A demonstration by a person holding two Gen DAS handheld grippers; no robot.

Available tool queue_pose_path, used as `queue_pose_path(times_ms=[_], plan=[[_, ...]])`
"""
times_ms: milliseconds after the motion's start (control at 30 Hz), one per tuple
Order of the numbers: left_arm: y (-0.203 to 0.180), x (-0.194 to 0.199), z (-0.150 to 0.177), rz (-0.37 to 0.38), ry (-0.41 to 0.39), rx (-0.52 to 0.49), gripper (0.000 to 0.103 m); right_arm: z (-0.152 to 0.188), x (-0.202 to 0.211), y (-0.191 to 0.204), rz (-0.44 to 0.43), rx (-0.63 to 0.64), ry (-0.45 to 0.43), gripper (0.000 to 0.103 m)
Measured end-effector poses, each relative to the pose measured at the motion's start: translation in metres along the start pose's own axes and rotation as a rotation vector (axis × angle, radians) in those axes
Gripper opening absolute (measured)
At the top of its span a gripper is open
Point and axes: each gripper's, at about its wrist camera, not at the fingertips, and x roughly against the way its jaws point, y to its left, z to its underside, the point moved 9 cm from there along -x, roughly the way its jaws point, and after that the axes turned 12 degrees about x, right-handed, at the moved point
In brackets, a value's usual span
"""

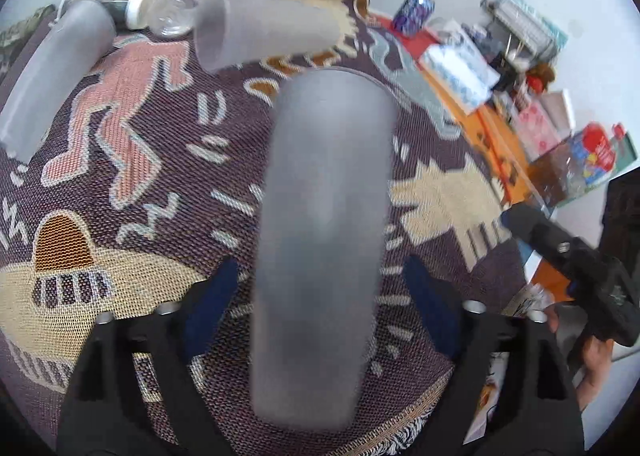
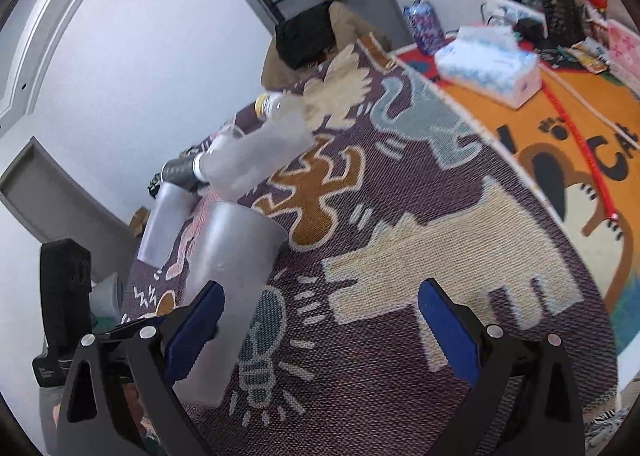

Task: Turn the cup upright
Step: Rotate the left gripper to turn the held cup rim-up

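Between our left gripper's (image 1: 320, 308) spread jaws lies the frosted cup (image 1: 324, 240), on its side on the woven blanket (image 1: 132, 184), pads (image 1: 430, 304) not touching it. We judge the grasp step is at hand: next we must close on the cup, then tip it upright. Beyond the cup lie two more cups (image 1: 264, 26). Right of the cup, our right gripper (image 2: 320, 340) hangs open, empty.

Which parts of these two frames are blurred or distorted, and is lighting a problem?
Left wrist view: the frosted cup between the left gripper's fingers is smeared, while the woven blanket stays sharp. Right wrist view: fisheye bends the door frame; the tissue box is soft. Both views: light even, no glare.
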Motion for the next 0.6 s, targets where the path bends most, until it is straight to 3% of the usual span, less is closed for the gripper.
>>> queue_pose_path(times_ms=[233,333,600], plan=[[0.028,0.026,-0.019,-0.024,-0.089,0.046,0.092,-0.014,-0.025,0.019,-0.137,-0.036,0.072,0.095],[0.04,0.035,-0.024,-0.041,-0.121,0.057,0.097,-0.018,-0.038,0.027,-0.193,-0.059,0.107,0.095],[0.076,0.052,-0.027,-0.088,-0.165,0.095,0.097,-0.018,-0.078,0.049,-0.246,-0.085,0.22,0.095]])
